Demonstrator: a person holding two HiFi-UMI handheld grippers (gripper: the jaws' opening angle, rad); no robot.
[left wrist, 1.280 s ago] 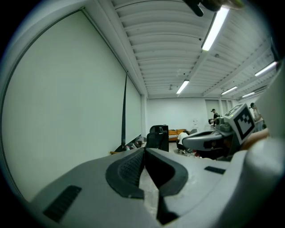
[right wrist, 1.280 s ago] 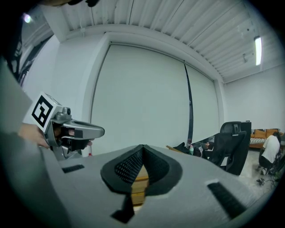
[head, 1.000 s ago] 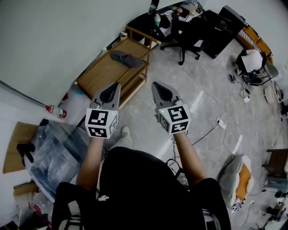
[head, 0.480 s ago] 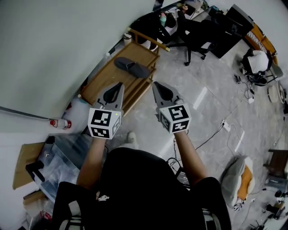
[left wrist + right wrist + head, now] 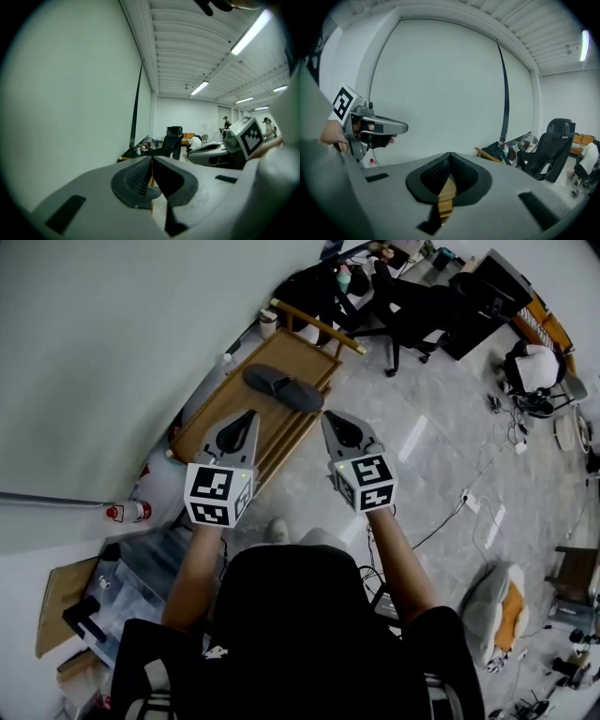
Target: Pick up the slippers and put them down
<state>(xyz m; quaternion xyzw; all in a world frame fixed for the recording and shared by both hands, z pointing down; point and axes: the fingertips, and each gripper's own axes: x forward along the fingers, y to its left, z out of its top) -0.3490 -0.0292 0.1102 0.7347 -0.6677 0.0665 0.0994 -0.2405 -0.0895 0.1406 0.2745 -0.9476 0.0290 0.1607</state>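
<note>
Since the earlier frame the person has stepped nearer, so the wooden tabletop (image 5: 286,351) and the dark slipper (image 5: 283,388) lie closer to both tips, and the hands have sunk a little. The left hand-held gripper (image 5: 250,415) and the right hand-held gripper (image 5: 329,416) are each closed tight on nothing. The left points over the tabletop's near half and the right sits just off its right edge. The slipper lies across the far half with one end near that right edge, apart from both tips. The likeliest slip is arriving with the jaws unopened: closed tips would shove the flat, soft slipper along the wood and could tip it over the right edge onto the floor (image 5: 441,456). It also lies low, so a pad may scrape the wood and catch only the strap. Only one slipper is visible, and a second would need finding. The head view alone shows the slipper's place. The gripper views confirm the pads meet, with bare wood in the gap below the right pair, and they show a chair (image 5: 553,145) ahead.
</note>
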